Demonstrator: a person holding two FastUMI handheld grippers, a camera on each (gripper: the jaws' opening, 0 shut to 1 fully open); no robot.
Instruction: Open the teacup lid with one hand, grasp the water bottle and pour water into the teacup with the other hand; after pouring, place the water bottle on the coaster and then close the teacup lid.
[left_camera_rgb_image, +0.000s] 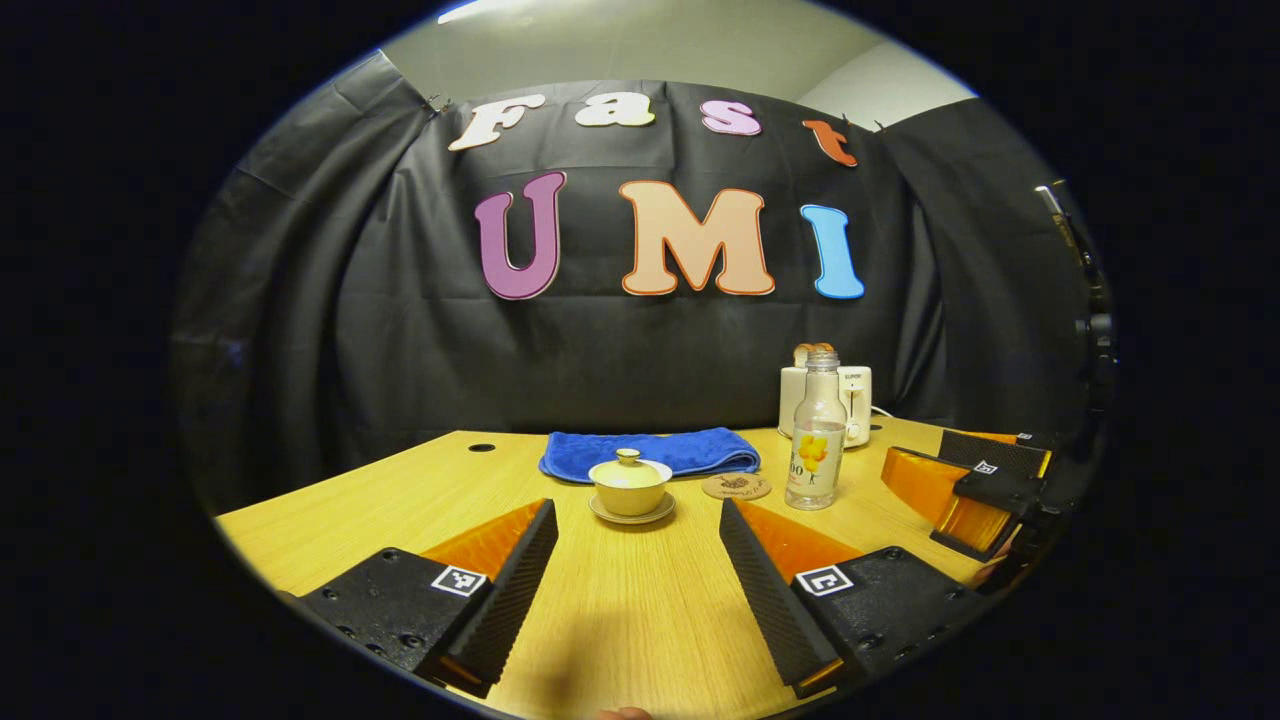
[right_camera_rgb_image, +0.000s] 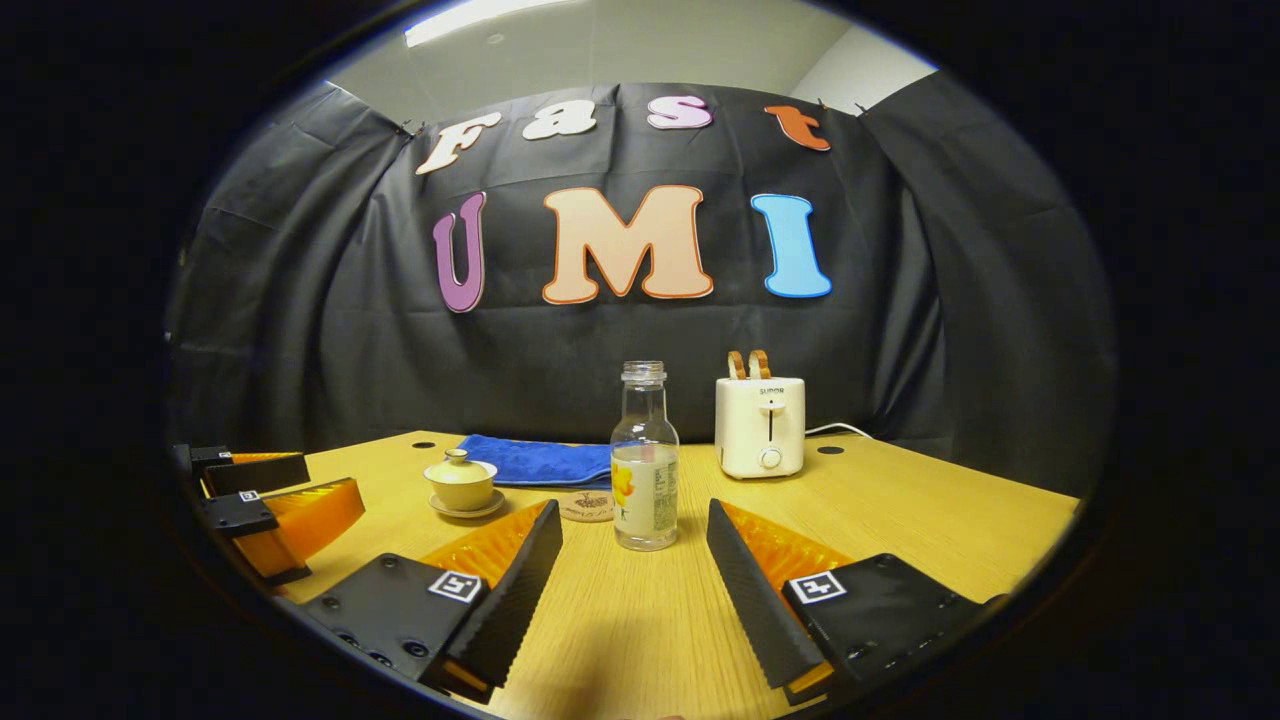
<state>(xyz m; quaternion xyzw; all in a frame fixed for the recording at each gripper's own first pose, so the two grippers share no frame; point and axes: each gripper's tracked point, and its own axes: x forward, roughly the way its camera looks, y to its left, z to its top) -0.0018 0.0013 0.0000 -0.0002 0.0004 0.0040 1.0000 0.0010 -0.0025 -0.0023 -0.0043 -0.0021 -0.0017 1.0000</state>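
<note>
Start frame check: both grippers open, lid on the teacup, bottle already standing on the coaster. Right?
Not quite. The bottle stands on the table beside the coaster, not on it; the left gripper view shows the coaster bare. The rest holds: left gripper and right gripper are open, and the lid sits on the teacup.

Both gripper views look low across the table (left_camera_rgb_image: 330, 510) toward the back wall, sharing teacup (left_camera_rgb_image: 630, 486) and bottle (right_camera_rgb_image: 645, 470)
</note>
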